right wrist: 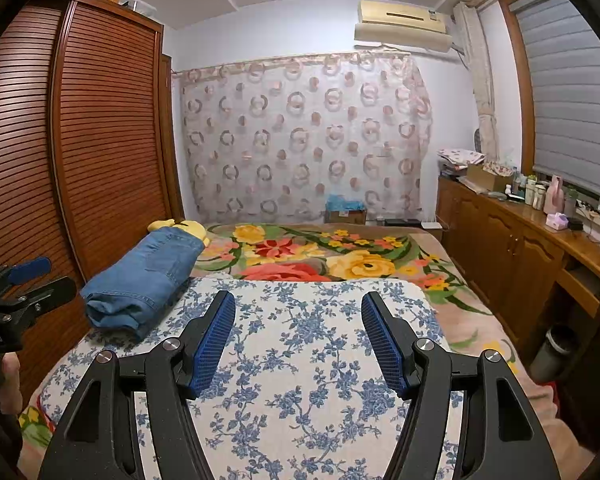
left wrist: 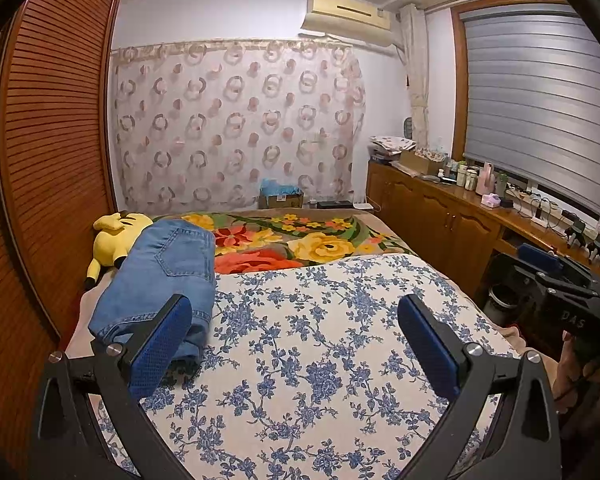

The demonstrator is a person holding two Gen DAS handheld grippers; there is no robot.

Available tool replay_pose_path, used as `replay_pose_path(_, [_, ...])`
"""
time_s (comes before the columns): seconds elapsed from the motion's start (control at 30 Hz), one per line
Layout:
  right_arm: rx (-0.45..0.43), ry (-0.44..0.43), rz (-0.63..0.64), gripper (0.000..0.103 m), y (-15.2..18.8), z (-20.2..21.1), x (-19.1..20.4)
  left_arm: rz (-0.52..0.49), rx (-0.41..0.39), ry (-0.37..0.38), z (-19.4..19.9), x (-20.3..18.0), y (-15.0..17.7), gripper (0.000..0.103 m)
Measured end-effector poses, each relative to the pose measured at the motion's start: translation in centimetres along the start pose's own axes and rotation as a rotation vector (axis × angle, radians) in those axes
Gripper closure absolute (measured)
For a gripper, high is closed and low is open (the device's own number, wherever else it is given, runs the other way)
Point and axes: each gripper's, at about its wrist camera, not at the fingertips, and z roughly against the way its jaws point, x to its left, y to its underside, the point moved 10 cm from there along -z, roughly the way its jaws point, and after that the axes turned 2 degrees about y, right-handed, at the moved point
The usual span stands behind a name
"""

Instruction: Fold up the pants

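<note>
Denim pants [right wrist: 142, 280] lie folded at the bed [right wrist: 300, 360] edge; left gripper [left wrist: 296, 340] and right gripper [right wrist: 298, 340] jaws released, empty. Risk: bundle nudged, unfolding.

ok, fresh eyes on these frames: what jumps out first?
The folded blue jeans at the bed's left edge, their far end against a yellow plush toy. Both the left gripper and the right gripper are open, holding nothing, above the blue-flowered cover.
</note>
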Motion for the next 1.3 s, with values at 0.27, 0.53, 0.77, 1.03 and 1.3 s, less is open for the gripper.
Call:
replay_pose_path(0.27, [0.0,0.0,-0.001,0.035,0.04,0.02,-0.02,-0.001,0.0,0.0,-0.03,0.02,-0.06,0.0])
replay_pose_path(0.53, [0.001,-0.002,0.0,0.035,0.04,-0.1,-0.03,-0.001,-0.006,-0.007,-0.05,0.51,0.22,0.0])
replay_pose_path(0.77, [0.002,-0.006,0.002,0.035,-0.08,-0.27,-0.16,-0.001,-0.005,-0.009,-0.1,0.43,0.31,0.0])
replay_pose_path(1.03, [0.002,-0.007,0.001,0.035,-0.02,-0.3,-0.18,-0.001,-0.005,-0.008,-0.06,0.48,0.32,0.0])
replay_pose_path(1.3, [0.002,-0.007,0.001,0.035,-0.07,-0.34,-0.27,-0.002,-0.005,-0.009,-0.05,0.49,0.34,0.0])
